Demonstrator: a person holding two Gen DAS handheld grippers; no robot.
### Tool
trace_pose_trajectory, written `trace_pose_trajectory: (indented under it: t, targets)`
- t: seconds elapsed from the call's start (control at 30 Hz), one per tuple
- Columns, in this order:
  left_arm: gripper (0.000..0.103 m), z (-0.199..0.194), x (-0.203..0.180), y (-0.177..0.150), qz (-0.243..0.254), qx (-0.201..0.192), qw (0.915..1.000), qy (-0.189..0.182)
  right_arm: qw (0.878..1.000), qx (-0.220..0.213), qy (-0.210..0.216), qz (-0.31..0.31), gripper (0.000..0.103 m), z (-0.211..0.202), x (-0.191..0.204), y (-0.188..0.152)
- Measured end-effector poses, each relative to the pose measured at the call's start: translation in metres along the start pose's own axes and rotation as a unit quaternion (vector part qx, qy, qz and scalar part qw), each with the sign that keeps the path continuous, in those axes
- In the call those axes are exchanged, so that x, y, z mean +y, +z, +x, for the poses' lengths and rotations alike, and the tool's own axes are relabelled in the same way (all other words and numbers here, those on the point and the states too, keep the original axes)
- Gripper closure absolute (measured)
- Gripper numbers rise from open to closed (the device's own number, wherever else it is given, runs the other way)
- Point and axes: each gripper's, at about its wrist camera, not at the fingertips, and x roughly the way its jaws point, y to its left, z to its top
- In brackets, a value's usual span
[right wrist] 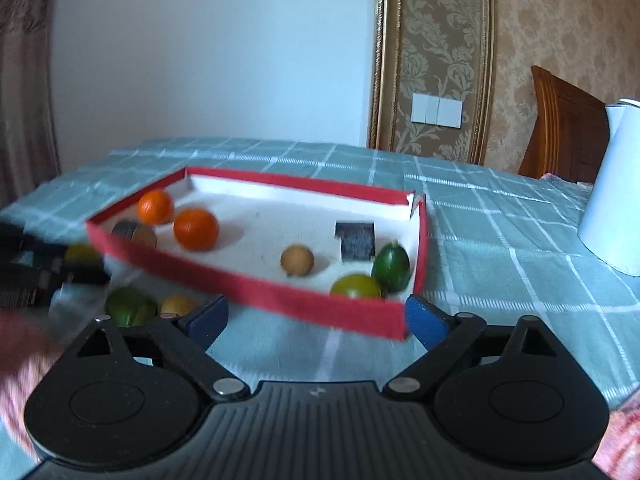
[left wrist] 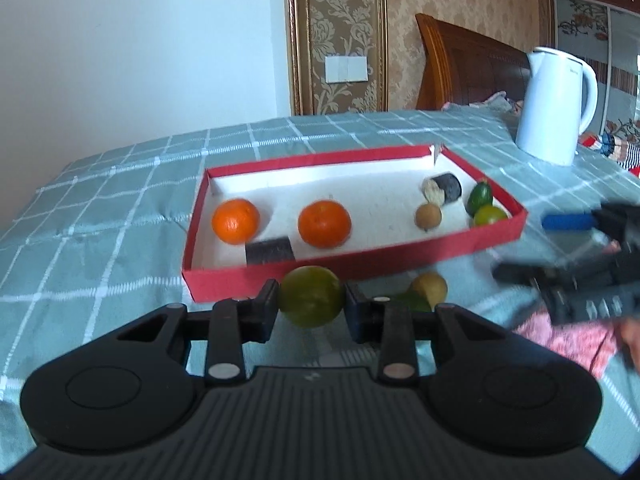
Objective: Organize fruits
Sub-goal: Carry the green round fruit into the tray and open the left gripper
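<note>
A red-walled white tray (left wrist: 496, 236) (right wrist: 256, 292) lies on the checked cloth. It holds two oranges (left wrist: 236, 221) (left wrist: 324, 224), a small brown fruit (left wrist: 428, 216), a dark green fruit (left wrist: 480, 196), a yellow-green fruit (left wrist: 490, 215) and two dark cylinders (left wrist: 269, 250) (left wrist: 448, 188). My left gripper (left wrist: 311, 306) is shut on a yellow-green citrus (left wrist: 311, 300) just in front of the tray's near wall. My right gripper (right wrist: 316, 320) is open and empty at the tray's near right corner. A green fruit (right wrist: 128, 306) and a yellow fruit (right wrist: 178, 305) lie on the cloth outside the tray.
A white electric kettle (left wrist: 554, 104) (right wrist: 612, 196) stands on the cloth to the right behind the tray. A wooden headboard (left wrist: 472, 64) and patterned wall lie beyond. A pink sleeve (left wrist: 576, 340) shows at the right.
</note>
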Motion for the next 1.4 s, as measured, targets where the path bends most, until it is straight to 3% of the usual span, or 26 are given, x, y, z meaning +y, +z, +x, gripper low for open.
trace_pose_trajectory:
  t: [0.13,0.27,0.53,0.77,0.9,1.07,1.4]
  targets:
    - [0.072,0.003,0.001,0.013,-0.010,-0.004,0.9999,-0.006,0.999,0.038,-0.005,0.011,0.007,0.003,-0.005,-0.008]
    - [0.072,0.010,-0.003,0.027,-0.005,-0.010,0.9999,-0.002,0.996,0.066,0.014,0.060,0.005,0.014,-0.023,-0.009]
    - [0.072,0.039,-0.002,0.059,-0.026,-0.007,0.9996,0.010,0.996,0.076,0.001,0.041,0.002,0.019,-0.017,-0.010]
    - [0.072,0.083,0.013,0.083,-0.062,0.015,0.9969,0.045,0.996,0.078,-0.001,0.037,0.002,0.019,-0.017,-0.009]
    - [0.072,0.107,0.023,0.089,-0.078,0.029,0.9950,0.055,0.996,0.078,-0.002,0.036,0.002,0.019,-0.016,-0.009]
    - [0.072,0.133,0.022,0.092,-0.064,0.043,0.9942,0.075,0.996,0.079,-0.002,0.033,0.001,0.020,-0.015,-0.009]
    - [0.072,0.162,0.030,0.089,-0.077,0.072,0.9898,0.096,0.996,0.081,-0.003,0.029,0.000,0.021,-0.014,-0.009]
